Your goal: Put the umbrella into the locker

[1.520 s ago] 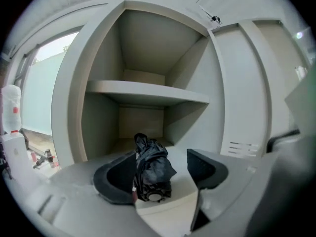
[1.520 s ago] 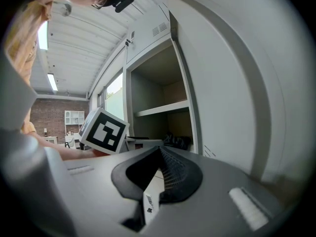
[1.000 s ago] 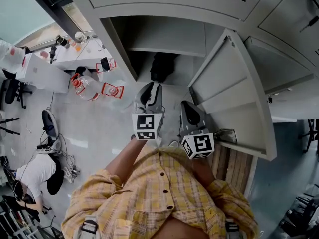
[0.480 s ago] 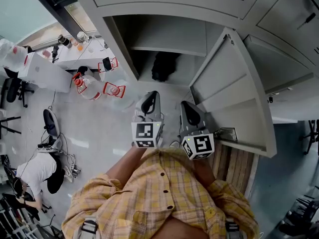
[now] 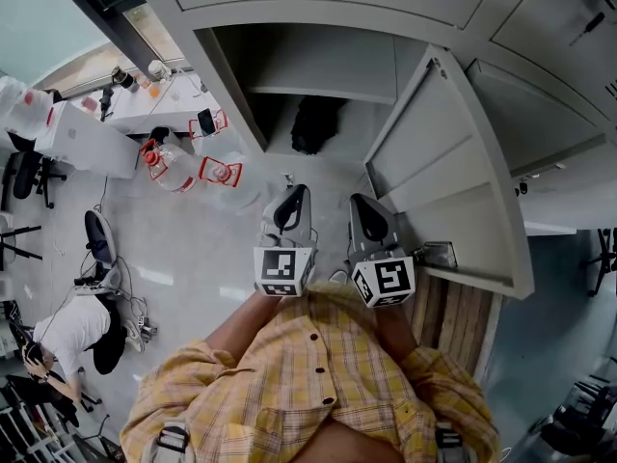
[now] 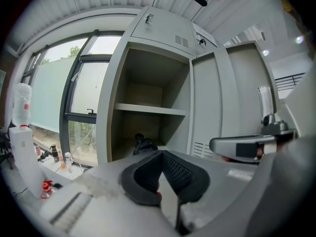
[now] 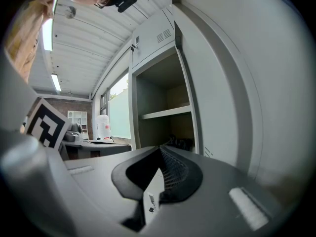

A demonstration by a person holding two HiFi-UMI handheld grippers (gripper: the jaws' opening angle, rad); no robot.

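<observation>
The black folded umbrella lies on the floor of the open grey locker, under its shelf. It also shows in the left gripper view as a dark bundle, the umbrella, and faintly in the right gripper view, the umbrella. My left gripper is shut and empty, a short way in front of the locker opening. My right gripper is beside it, shut and empty, close to the open locker door. Both point towards the locker.
Large water bottles with red caps stand on the floor at the left, by a white desk. A person crouches at the lower left near an office chair. Wooden boards lie under the door.
My left gripper has drawn back a little from the locker and its jaws have closed empty. The umbrella stays in the locker. The right gripper has not moved.
</observation>
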